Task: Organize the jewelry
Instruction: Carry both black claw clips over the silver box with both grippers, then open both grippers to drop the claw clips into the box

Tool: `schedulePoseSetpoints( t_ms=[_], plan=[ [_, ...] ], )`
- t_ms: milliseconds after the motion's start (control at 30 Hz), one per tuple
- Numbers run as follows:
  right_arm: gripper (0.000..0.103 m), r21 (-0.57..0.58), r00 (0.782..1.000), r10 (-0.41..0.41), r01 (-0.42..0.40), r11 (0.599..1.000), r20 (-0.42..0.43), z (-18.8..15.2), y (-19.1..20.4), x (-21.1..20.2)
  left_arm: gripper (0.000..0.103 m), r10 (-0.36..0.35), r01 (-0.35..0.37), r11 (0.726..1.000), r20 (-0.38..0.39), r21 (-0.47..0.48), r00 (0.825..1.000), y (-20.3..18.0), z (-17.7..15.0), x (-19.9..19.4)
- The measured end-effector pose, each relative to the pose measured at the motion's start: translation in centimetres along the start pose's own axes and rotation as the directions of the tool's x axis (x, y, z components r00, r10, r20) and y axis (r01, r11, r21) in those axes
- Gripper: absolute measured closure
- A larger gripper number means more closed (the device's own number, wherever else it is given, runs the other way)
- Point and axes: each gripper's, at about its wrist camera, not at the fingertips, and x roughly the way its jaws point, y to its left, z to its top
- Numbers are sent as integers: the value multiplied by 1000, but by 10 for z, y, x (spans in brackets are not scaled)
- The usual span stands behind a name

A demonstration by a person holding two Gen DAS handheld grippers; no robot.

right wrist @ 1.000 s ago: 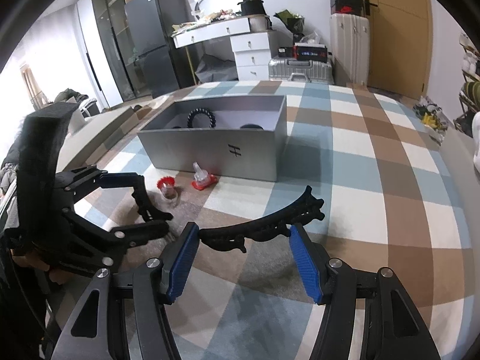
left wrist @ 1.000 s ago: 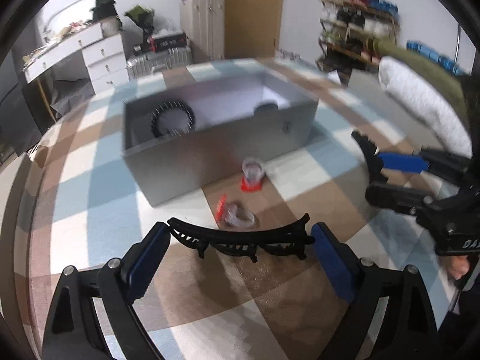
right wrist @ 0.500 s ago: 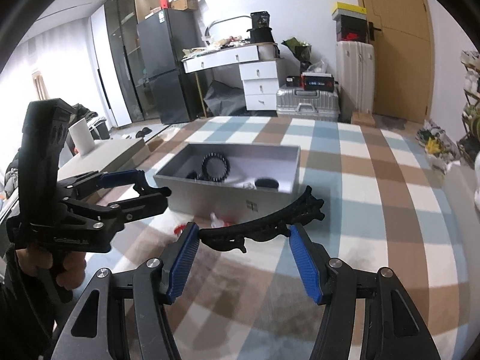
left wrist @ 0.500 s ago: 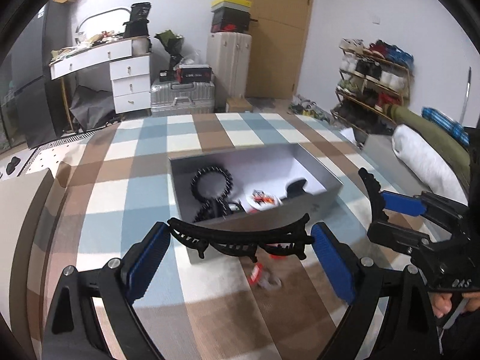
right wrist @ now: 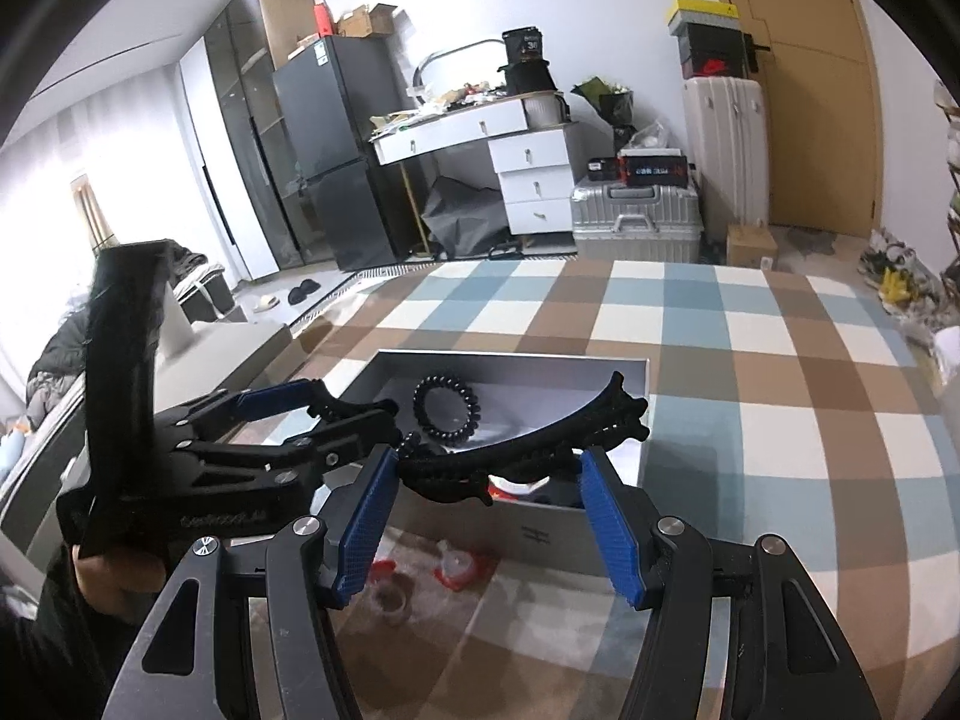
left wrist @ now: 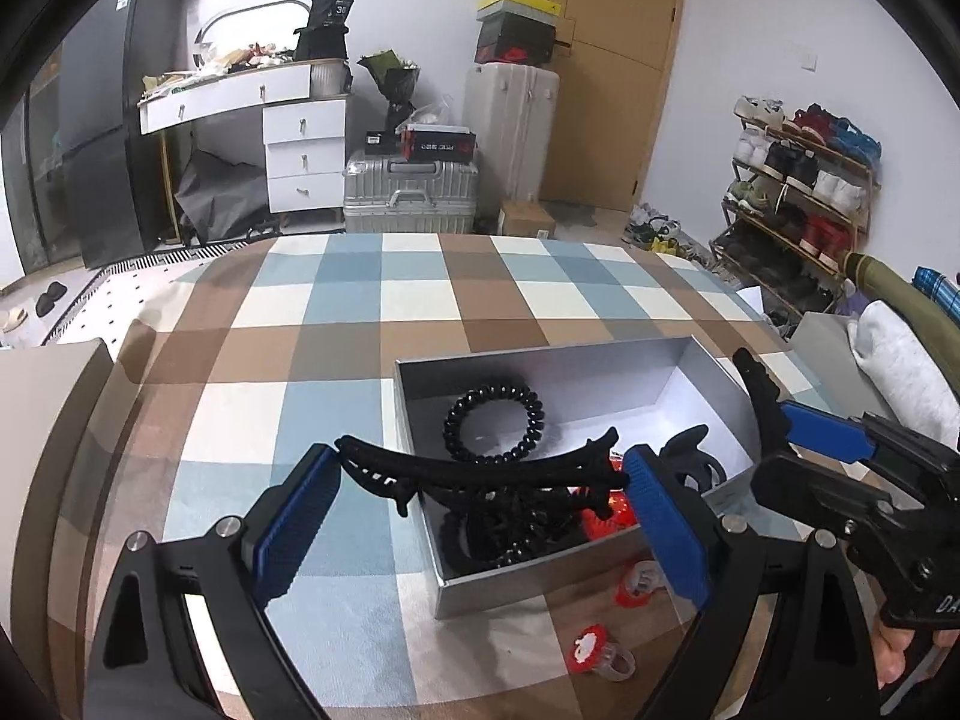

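Note:
My left gripper [left wrist: 480, 480] is shut on a black curved hair clip [left wrist: 474, 471] that spans its blue pads, above the near left part of an open grey box [left wrist: 510, 588]. In the right wrist view my right gripper [right wrist: 489, 468] is shut on a second black curved hair clip [right wrist: 516, 447] over the box's [right wrist: 540, 534] near wall. Inside lie black spiral hair ties [left wrist: 492, 389] and a red item. Two red-and-clear rings [left wrist: 600, 654] [left wrist: 639, 585] lie on the cloth in front of the box. Each gripper also shows in the other's view: the right gripper [left wrist: 774, 450], the left gripper [right wrist: 360, 408].
The box stands on a table under a blue, brown and white checked cloth [left wrist: 360, 312]. A hand [right wrist: 114, 576] holds the left gripper's handle at the left. Beyond the table are a white desk, suitcases, a dark fridge and a shoe rack.
Both grippers have risen and come forward over the box, each still holding its clip. The views now look down into the box instead of at its side wall.

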Motion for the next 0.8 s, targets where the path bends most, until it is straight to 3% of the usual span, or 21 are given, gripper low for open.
schedulePoseSetpoints(
  t_ms=[800],
  plan=[
    [41, 98, 999, 18, -13, 995, -50, 6, -18, 26, 11, 40, -41, 997, 25, 72, 999, -9, 1, 3]
  ],
)
